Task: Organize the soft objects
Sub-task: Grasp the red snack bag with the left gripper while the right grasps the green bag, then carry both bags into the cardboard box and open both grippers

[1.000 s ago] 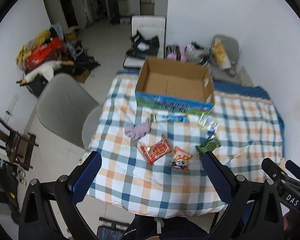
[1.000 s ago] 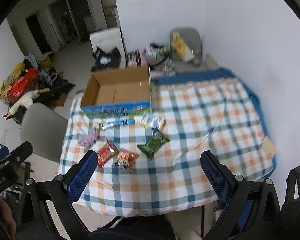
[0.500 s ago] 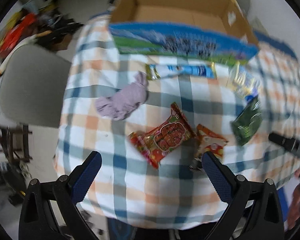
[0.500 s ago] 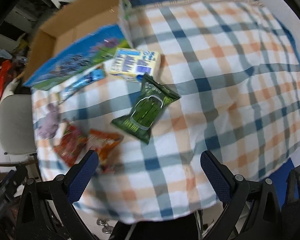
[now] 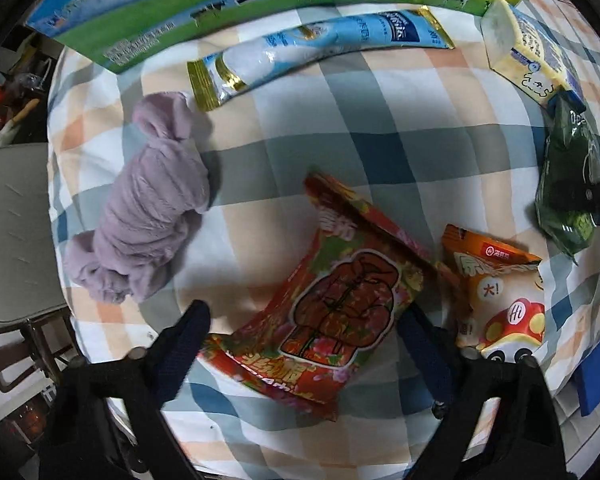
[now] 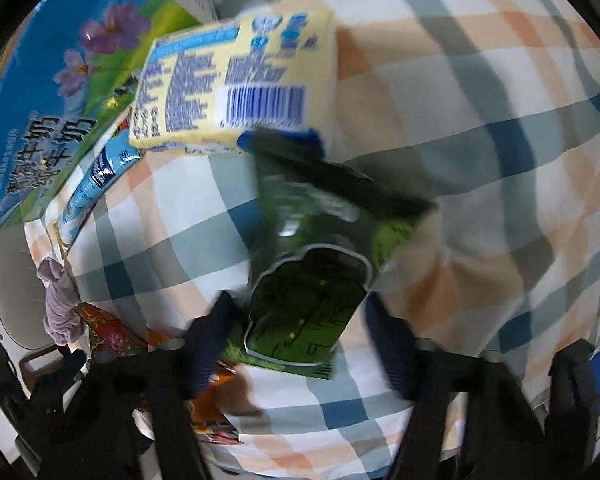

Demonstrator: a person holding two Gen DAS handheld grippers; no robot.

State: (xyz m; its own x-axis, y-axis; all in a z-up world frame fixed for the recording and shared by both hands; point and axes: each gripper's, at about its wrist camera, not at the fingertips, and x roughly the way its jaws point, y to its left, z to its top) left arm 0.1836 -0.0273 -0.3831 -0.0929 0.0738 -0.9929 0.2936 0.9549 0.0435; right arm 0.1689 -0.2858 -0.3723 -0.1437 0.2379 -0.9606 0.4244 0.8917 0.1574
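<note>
My left gripper (image 5: 304, 316) is open, its fingers on either side of a red snack packet (image 5: 332, 312) lying on the checked tablecloth (image 5: 400, 148). My right gripper (image 6: 300, 312) is open around the lower end of a green snack packet (image 6: 312, 280); the same packet shows in the left wrist view (image 5: 568, 192). A crumpled purple cloth (image 5: 148, 208) lies left of the red packet. An orange packet (image 5: 496, 296) lies right of it. A long blue-white sachet (image 5: 316, 48) and a yellow pack (image 6: 236, 80) lie by the milk carton box (image 5: 260, 4).
A grey chair (image 5: 12, 220) stands beside the table's left edge. The box (image 6: 56, 112) stands at the far side of the items. The tablecloth (image 6: 500, 160) stretches to the right of the green packet.
Both grippers have dropped close to the table. The left one now straddles the red packet and the right one straddles the green packet. The jaws have narrowed a little.
</note>
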